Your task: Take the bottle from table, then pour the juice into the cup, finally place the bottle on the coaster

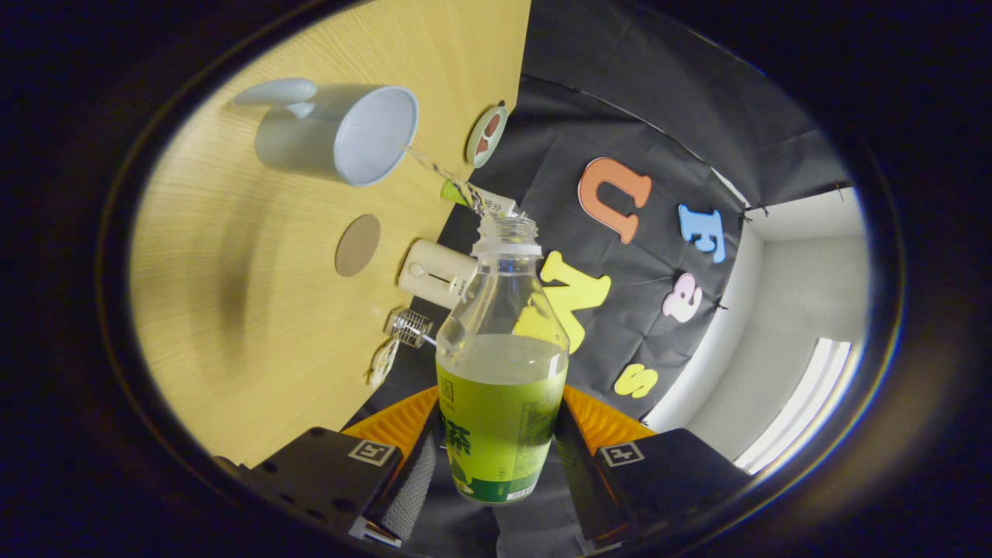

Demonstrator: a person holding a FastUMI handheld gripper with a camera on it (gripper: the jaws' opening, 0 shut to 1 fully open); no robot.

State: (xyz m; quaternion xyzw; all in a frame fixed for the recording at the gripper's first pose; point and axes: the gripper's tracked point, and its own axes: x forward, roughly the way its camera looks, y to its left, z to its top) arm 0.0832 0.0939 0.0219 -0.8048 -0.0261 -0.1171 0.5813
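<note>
Gripper (500, 457) clamped on the clear plastic bottle with green label (502, 372); both fingers press its lower body, one each side. Bottle cap off, neck open, liquid filling roughly the lower half. The whole view is rolled over, so the light wooden counter (232, 310) runs up one side and the booth's black cloth wall the other.

A thin clear stream (446, 174) leaves the bottle mouth and arcs into the white mug with handle (337, 132), which stands on the counter beyond the fingers, mouth facing the bottle. Stream meets the mug at its rim edge; level inside cannot be told.

Round tan coaster (358, 245) lies flat on the counter, between mug and bottle, bare, near the mug but apart from it.

Along the counter's far edge by the wall: a small round dish with green rim (487, 136), a white rounded box-like device (435, 273) behind the bottle neck, and a small wire-cage object (411, 327) beside it. Its kind is unclear.
</note>
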